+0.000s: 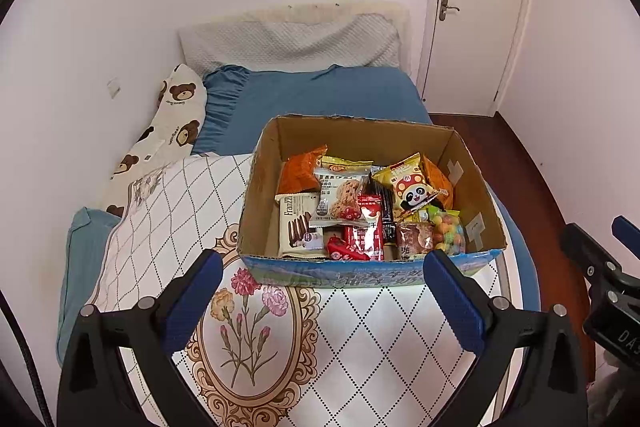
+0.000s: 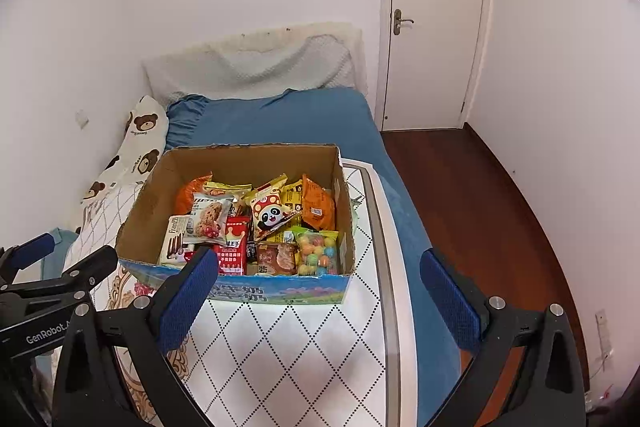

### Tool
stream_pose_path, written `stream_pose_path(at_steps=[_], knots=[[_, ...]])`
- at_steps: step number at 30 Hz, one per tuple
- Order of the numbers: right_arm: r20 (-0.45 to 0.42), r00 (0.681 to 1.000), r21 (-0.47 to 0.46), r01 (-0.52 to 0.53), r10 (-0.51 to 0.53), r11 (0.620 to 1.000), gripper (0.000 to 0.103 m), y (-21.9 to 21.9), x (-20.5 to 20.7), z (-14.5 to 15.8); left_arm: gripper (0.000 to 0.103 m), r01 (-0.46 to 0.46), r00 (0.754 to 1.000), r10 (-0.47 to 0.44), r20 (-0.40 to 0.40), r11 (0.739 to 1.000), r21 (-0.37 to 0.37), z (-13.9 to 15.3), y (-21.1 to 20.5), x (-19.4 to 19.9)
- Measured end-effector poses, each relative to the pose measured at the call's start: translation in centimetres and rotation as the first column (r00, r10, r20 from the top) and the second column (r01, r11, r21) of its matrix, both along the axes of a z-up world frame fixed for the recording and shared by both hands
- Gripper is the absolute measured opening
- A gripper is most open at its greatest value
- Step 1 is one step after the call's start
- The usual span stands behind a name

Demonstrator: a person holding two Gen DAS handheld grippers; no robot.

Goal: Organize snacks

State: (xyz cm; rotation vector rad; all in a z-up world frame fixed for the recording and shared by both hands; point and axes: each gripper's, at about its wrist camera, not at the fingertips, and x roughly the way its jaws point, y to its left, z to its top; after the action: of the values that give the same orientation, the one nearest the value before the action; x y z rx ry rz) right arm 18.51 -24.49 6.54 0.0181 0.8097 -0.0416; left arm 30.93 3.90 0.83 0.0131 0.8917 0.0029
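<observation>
The left gripper (image 1: 322,269) fills the near edge of its view, its blue ribbed pads (image 1: 192,303) spread wide with nothing between them. The right gripper (image 2: 320,277) stands the same way, jaws apart and empty. Both hover just short of the cardboard box (image 1: 256,195), which sits on a patterned cloth (image 1: 168,211) spread over the bed (image 1: 320,95).

All the snacks (image 1: 360,211) in view lie inside the box, piled loosely and overlapping; none shows on the cloth. That fits either a heap waiting to be sorted out or packets just gathered in, and the pictures do not settle which.

The box is rough brown corrugated board with a ragged rim and a glossy blue printed front. The packets are crinkly foil and clear film: a flat Franzzi wafer pack (image 1: 298,227), a panda-printed pouch (image 1: 412,193), an orange bag (image 1: 300,169), and a clear bag of round coloured candies (image 1: 450,233). The cloth is smooth, white, with dotted diamonds and a floral medallion.
</observation>
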Motion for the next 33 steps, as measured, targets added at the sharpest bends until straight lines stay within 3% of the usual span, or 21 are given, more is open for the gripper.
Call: stream_pose_path(at_steps=[33], knots=[[-0.002, 1.0, 0.019, -0.007, 0.007, 1.0, 0.103, -0.1, -0.4, 0.0, 0.103, 0.017, 1.0, -0.017, 0.013, 1.0, 0.0, 1.1, 0.1, -0.4]])
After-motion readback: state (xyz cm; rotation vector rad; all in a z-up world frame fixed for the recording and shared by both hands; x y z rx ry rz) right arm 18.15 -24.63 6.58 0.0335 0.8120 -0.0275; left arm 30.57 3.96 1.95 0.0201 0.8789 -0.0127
